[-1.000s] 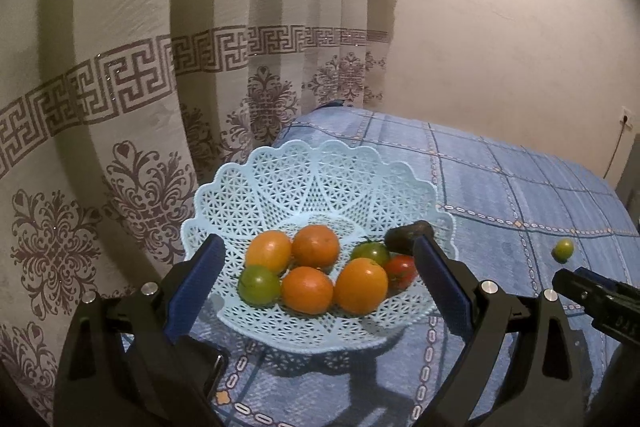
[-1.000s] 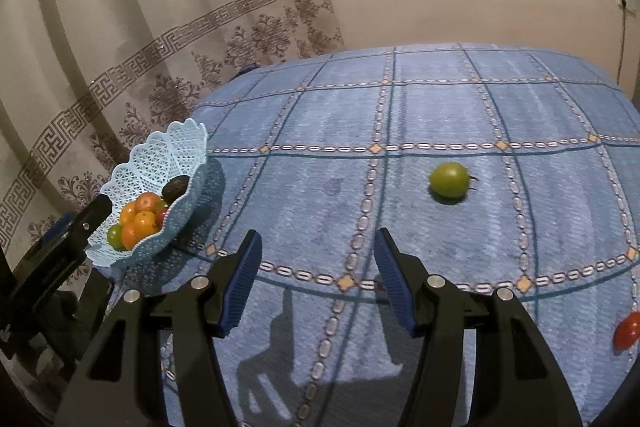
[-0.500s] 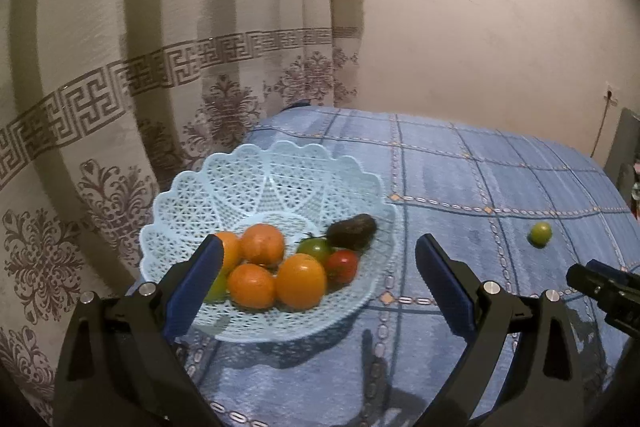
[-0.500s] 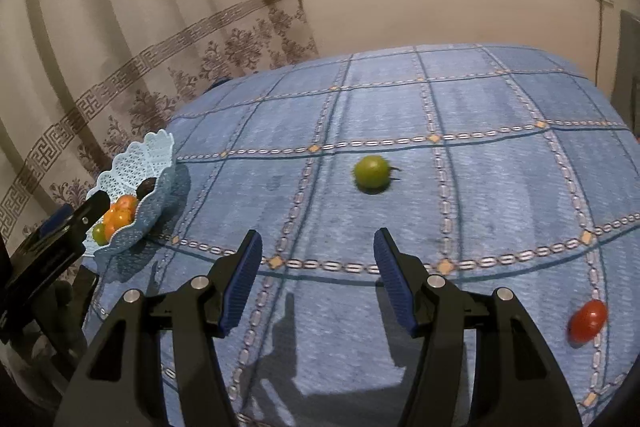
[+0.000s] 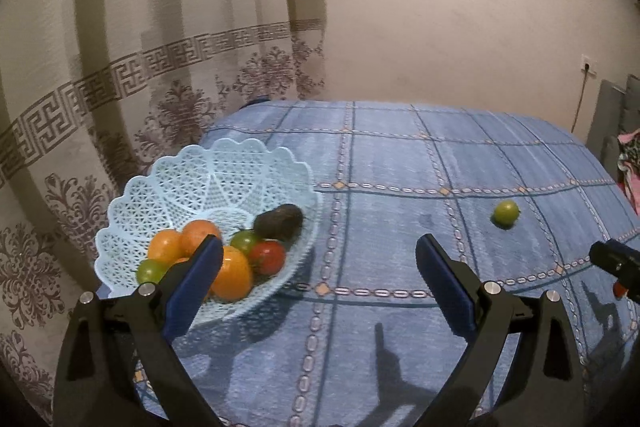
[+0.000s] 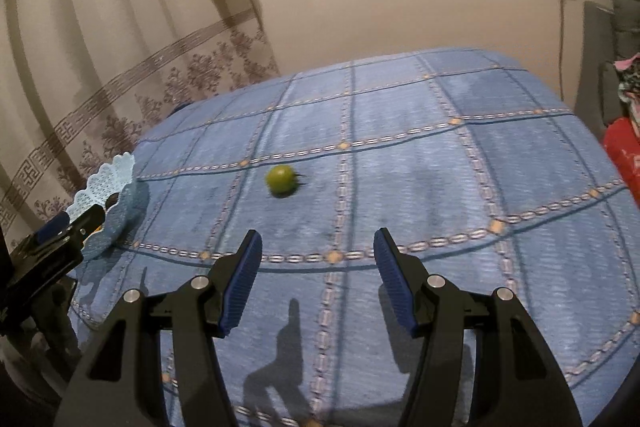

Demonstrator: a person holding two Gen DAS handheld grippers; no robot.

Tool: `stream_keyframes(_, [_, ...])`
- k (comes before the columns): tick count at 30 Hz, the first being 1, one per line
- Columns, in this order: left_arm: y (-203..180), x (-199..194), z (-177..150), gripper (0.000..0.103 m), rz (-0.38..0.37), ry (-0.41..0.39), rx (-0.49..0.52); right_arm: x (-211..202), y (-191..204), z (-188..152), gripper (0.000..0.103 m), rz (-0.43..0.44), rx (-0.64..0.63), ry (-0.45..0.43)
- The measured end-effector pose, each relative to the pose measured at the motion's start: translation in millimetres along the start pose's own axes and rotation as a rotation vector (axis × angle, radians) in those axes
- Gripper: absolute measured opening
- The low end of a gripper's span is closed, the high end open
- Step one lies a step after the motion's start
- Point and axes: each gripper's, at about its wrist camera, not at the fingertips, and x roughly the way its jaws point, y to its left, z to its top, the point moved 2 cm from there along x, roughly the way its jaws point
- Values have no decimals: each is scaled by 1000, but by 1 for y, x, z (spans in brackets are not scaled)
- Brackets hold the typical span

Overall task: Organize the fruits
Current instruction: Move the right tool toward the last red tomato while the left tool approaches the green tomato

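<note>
Blue checked cloth (image 6: pixel 400 167) covered the whole surface, with one green fruit (image 6: pixel 281 178) sitting loose out in the middle, well apart from the lacy pale-blue basket (image 5: pixel 224 171) over by the curtain (image 5: pixel 120 67). That basket already had orange, green and red fruit plus one dark one piled in it. Both sets of tongs were spread wide and empty, left tongs (image 5: pixel 318 257) just beside the basket, right tongs (image 6: pixel 318 247) hanging short of the green fruit.

The basket (image 5: pixel 208 183) now sits left of the left gripper (image 5: pixel 319 259) rather than between its jaws; in the right view the green tomato (image 6: pixel 281 179) appears farther left, slightly blurred.
</note>
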Motion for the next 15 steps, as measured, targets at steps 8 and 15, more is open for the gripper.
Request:
stream_keyframes(8, [-28, 0, 0, 99, -25, 8, 52, -18, -42, -10, 58, -77, 33, -11])
stream_keyframes(15, [-52, 2, -2, 99, -52, 21, 95, -24, -73, -24, 58, -205, 27, 17])
